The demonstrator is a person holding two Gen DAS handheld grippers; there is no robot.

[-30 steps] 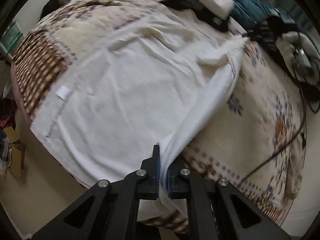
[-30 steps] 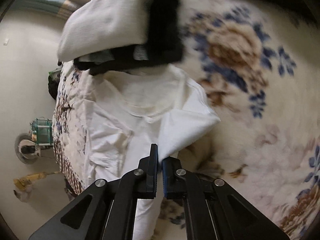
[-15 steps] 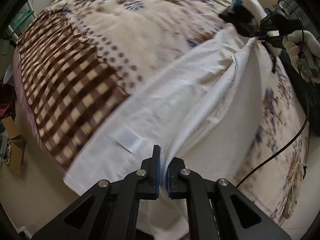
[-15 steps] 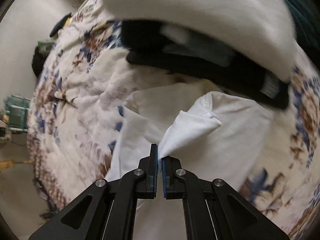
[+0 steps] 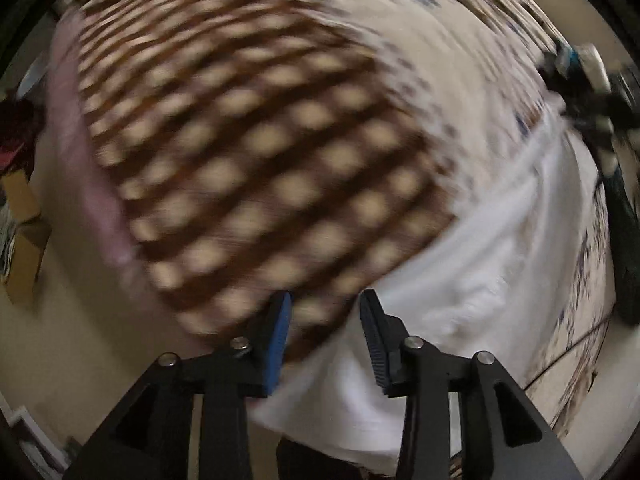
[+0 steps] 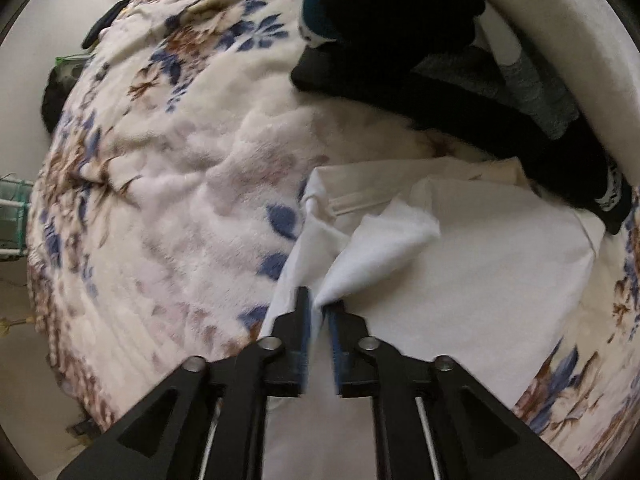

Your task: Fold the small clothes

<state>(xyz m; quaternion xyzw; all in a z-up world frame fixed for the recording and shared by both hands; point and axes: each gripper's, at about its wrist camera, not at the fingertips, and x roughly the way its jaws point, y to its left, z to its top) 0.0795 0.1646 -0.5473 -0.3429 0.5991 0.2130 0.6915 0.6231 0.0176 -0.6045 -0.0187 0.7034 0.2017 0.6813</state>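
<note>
Left gripper (image 5: 325, 312) spread, holding nothing, right gripper (image 6: 318, 312) pinching shirt (image 6: 472, 264) fold, shirt's long axis from 6 toward 1 o'clock on bed (image 6: 168, 184).

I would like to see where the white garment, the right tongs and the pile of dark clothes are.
white garment (image 6: 480, 264): right wrist view, on its flat folded body.
right tongs (image 6: 318, 312): right wrist view, between the fingertips.
pile of dark clothes (image 6: 460, 100): right wrist view, on the black layer.

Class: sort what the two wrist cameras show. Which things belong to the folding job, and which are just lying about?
Job: white shirt; left gripper, open; right gripper, a shirt corner between its fingers.

Lying about: floral blanket; dark clothes pile; white pillow; cardboard box.
</note>
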